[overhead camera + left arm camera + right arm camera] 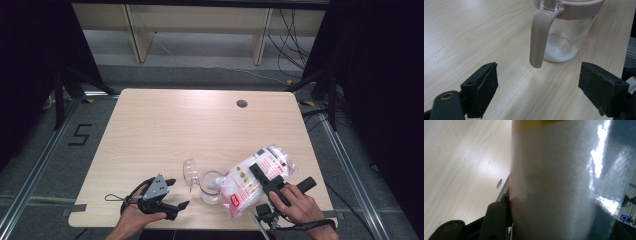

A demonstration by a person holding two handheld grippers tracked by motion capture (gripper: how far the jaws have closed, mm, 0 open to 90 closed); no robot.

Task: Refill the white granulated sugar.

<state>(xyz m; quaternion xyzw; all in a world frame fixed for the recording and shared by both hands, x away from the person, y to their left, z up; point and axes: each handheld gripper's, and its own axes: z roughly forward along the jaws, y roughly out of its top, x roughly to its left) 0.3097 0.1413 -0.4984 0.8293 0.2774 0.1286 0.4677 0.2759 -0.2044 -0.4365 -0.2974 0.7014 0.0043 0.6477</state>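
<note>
Right gripper (261,176) is clamped across a clear plastic bag of white granules with red print (256,181), jaws part-way closed on the bag's body; in the right gripper view the bag (554,185) sits tight against the black jaw. Bag is tilted, long axis running from upper right down to lower left in the high view, its low end right at the rim of a clear glass jar with a beige plastic collar and handle (210,187). Jar stands upright on the light wood table (200,125) near the front edge, between the two hands. Its hinged clear lid (190,172) is flipped open toward the left. A thin layer of white granules (560,47) covers the jar bottom, so pouring looks begun but far from done.

Left gripper (172,192) rests low on the table just left of the jar, jaws wide apart, holding nothing; the left gripper view has the beige handle (539,37) hanging ahead between the two black pads, not touched.

Key relation: jar lies down-left of the right gripper, along the bag's long axis, so any further tip sends granules that way. Right hand (295,202) is the working one; left is nearer the jar's handle and likely to steady it. Risk: bag mouth misses the rim, spill on table. Whether the mouth is over the opening can't be told.
</note>
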